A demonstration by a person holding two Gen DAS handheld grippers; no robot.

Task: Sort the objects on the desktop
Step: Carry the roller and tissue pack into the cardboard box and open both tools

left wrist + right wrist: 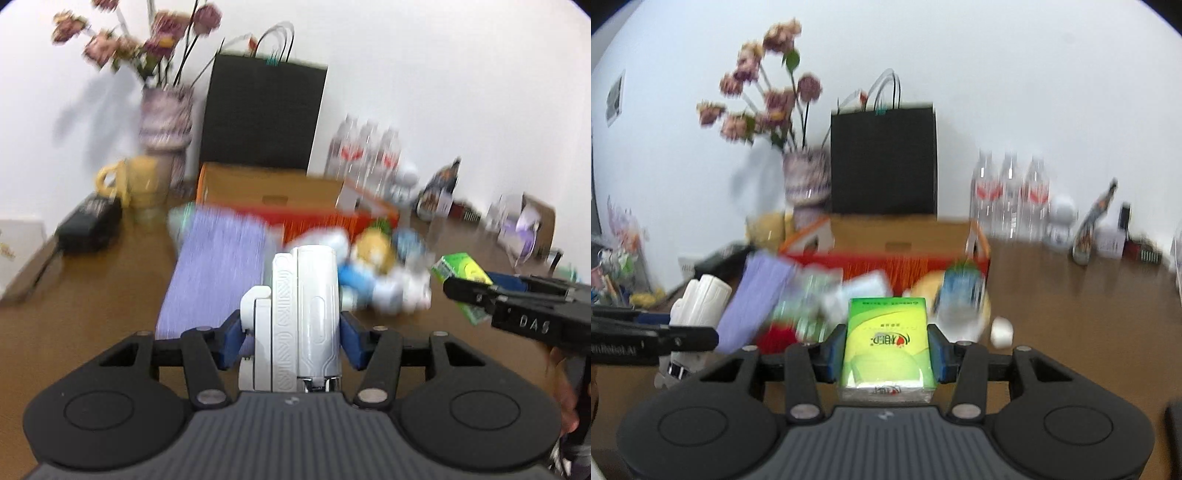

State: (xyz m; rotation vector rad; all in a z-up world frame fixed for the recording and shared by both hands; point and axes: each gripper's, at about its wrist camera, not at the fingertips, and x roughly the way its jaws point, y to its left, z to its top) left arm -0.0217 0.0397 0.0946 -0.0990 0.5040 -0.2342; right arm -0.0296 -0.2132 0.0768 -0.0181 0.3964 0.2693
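Holding: one thing in each of my grippers, both lifted above the brown table point(1071, 314).
Left gripper point(291, 332): my blue pads are closed in on a white device point(306, 314), which stands up between them; it has raised patterned ribs down its side, but I cannot read them as letters.
Right gripper point(886, 354): closed in on a green tissue pack point(886, 343), pads pressing both of its long sides.
Writing on the pack: red and white characters near its middle and again at the near edge, upside down to my camera and too blurred to read.
Writing on my tools: "DAS" in raised letters on the right gripper's body, seen from the left wrist; on the left gripper's side, seen from the right wrist, pale lettering ending in "AI", the rest unclear.
Pile ahead: a purple pouch point(218, 273), a yellow plush toy point(373, 247) and blue-and-white packets, all smeared by blur, lying just in front of an orange cardboard box point(901, 236).
Behind the box: a black paper bag point(882, 158) against the wall, a vase of dried flowers point(807, 177) to its left.
Right of the box: three clear bottles point(1010, 195) with red labels, print unreadable.
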